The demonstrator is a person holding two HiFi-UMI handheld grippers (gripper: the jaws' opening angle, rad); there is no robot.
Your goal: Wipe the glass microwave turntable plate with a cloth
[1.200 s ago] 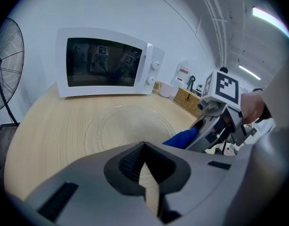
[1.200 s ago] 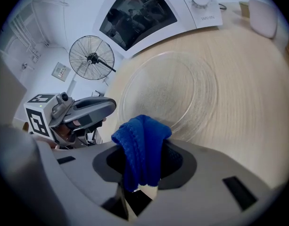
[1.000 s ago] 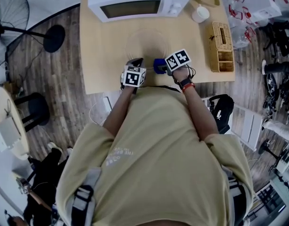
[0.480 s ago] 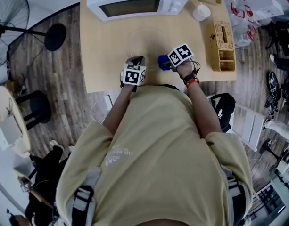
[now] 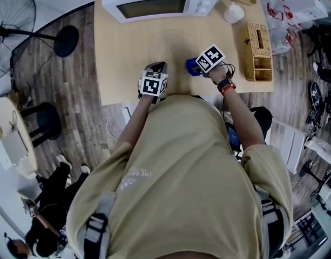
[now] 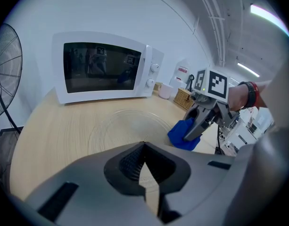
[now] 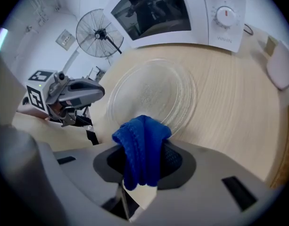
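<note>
Blue cloth (image 7: 142, 147) is pinched in my right gripper (image 7: 143, 168), with the jaws clamped on it so the fabric bunches up and hangs over their front. From the head view, that gripper sits over the near edge of the table (image 5: 116, 53), right of centre. The cloth is at the near right rim of the glass plate (image 7: 153, 93); I cannot tell whether cloth and glass touch.

The plate lies flat in the middle of the table, in front of the white microwave (image 5: 154, 4). The microwave stands along the far edge with its door closed.

My left gripper (image 6: 144, 161) is over the near edge, just left of the plate, its jaws drawn together with nothing between them. Through its camera I see the plate's near rim straight ahead, and the right gripper with the cloth off to the right.

A wicker basket (image 5: 258, 50) stands by the table's right edge, and a small white container (image 5: 232, 13) is near the far right corner. A fan (image 5: 14, 15) stands on the floor beyond the table's left side.
</note>
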